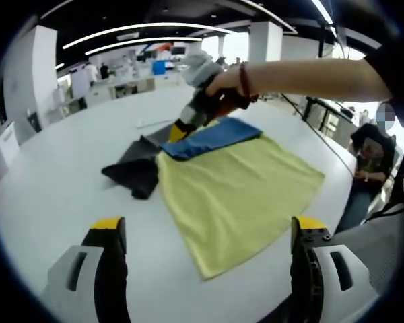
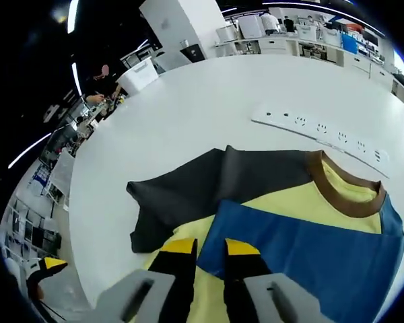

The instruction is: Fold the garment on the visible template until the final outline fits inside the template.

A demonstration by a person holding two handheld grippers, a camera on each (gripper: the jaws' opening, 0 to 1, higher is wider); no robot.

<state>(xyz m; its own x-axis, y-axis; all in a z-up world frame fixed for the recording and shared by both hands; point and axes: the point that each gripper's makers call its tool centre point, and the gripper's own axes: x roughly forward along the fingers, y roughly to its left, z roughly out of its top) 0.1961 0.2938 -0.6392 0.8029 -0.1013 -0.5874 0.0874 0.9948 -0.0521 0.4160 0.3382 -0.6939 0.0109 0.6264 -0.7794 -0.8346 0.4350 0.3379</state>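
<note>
White tabletop [image 1: 47, 195] carries the garment [image 1: 236, 188] spread flat ahead of the left gripper [image 1: 209, 232], jaws apart and idle, while the right gripper view shows the right gripper [image 2: 211, 250] pinched on the shirt's blue panel [image 2: 310, 262], presumably to fold it.

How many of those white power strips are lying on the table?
1. The power strip lies on the white table, just beyond the shirt's brown collar. Others may be hidden.
</note>
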